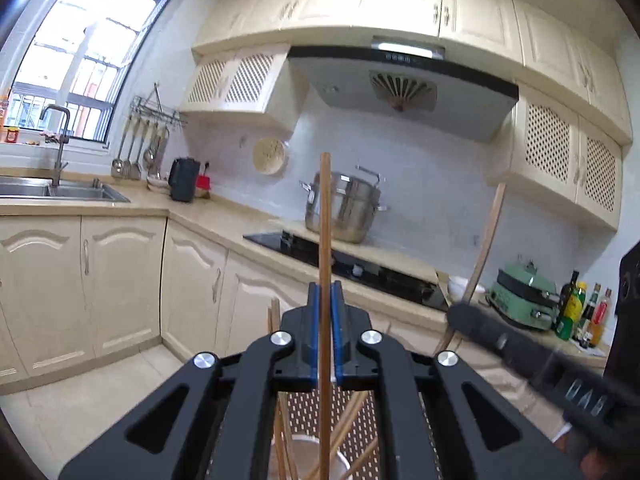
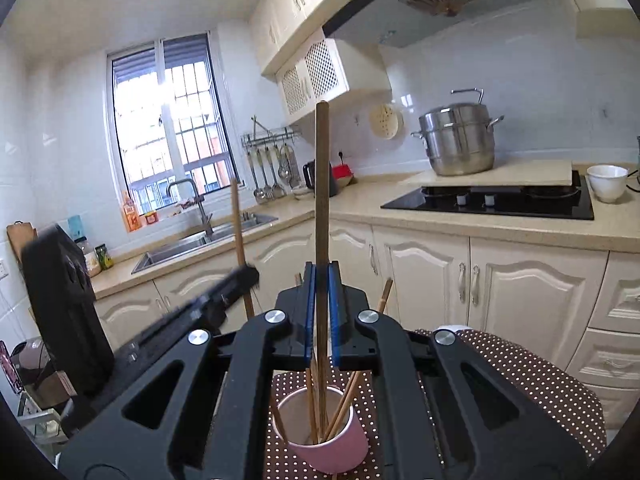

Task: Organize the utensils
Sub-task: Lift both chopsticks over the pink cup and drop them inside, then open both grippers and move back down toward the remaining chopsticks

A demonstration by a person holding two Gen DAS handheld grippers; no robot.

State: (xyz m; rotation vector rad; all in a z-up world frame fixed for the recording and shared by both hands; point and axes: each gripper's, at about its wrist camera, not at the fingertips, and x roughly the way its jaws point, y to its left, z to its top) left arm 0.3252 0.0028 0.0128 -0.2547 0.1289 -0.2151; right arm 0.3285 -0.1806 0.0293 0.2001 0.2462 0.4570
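Observation:
My left gripper (image 1: pixel 325 292) is shut on a light wooden chopstick (image 1: pixel 325 220) that stands upright between its blue pads. My right gripper (image 2: pixel 322 274) is shut on a darker brown chopstick (image 2: pixel 322 168), also upright. Below both sits a pink cup (image 2: pixel 332 440) holding several more chopsticks, on a brown dotted cloth (image 2: pixel 520 364); the cup's rim (image 1: pixel 340 458) shows low in the left wrist view. Each view catches the other gripper with its chopstick: the right gripper (image 1: pixel 460 314) at the right, the left gripper (image 2: pixel 250 274) at the left.
A kitchen counter runs behind, with a sink (image 1: pixel 60 190), a black hob (image 2: pixel 488 200) and a steel steamer pot (image 2: pixel 460 140). A white bowl (image 2: pixel 607 182) stands beside the hob. Bottles (image 1: pixel 580 308) and a green appliance (image 1: pixel 524 296) sit at the right.

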